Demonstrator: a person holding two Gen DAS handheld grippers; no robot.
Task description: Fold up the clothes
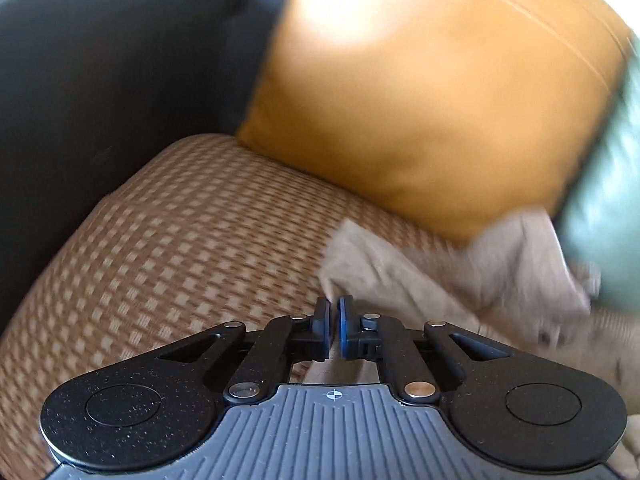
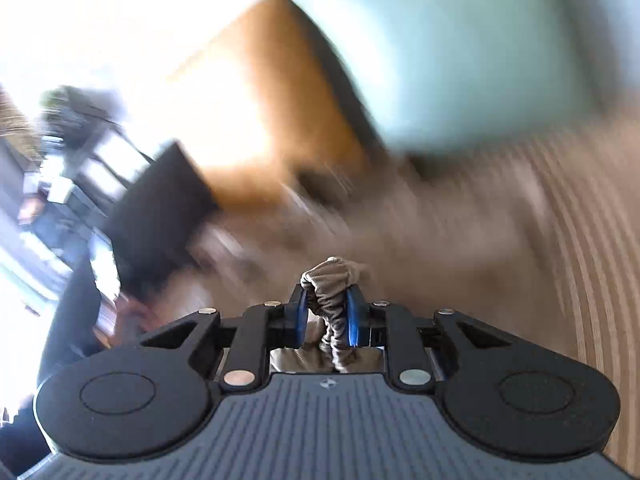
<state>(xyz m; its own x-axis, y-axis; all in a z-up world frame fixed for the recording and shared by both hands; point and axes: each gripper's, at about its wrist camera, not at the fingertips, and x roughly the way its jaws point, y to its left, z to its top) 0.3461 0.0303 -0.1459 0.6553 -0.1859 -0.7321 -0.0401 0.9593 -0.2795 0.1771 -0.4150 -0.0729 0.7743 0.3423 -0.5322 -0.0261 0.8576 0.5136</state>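
- Where the seat meets the back: mustard cushion [image 1: 420, 100], propped against the back of the sofa, lower edge touching the sofa seat [image 1: 160, 240].
- Just beside it, toward the seat's right side: green cushion [image 1: 600, 200], pale, smooth, partly cut off by the frame edge.
- At the seat's left end: armrest [image 1: 100, 60], dark, rounded, rising above the seat.
- Sofa seat: woven check in brown and tan, bare across its left half.
- Beige garment [image 1: 460, 272]: crumpled, lying on the seat's right half in front of both cushions, touching the foot of the mustard one; one corner reaching the tips of the left gripper [image 1: 334, 306].
- Left gripper: jaws pressed together, only a sliver between the pads; garment corner right at the tips, cloth also visible underneath; cannot tell whether any fabric is caught.
- Right gripper [image 2: 327, 300]: jaws pinching a bunched fold of the beige garment, fabric gathered into a rope between the blue pads, a knot of it standing above the tips.
- Right wrist view otherwise heavily blurred; cushions and seat recognisable by colour only.
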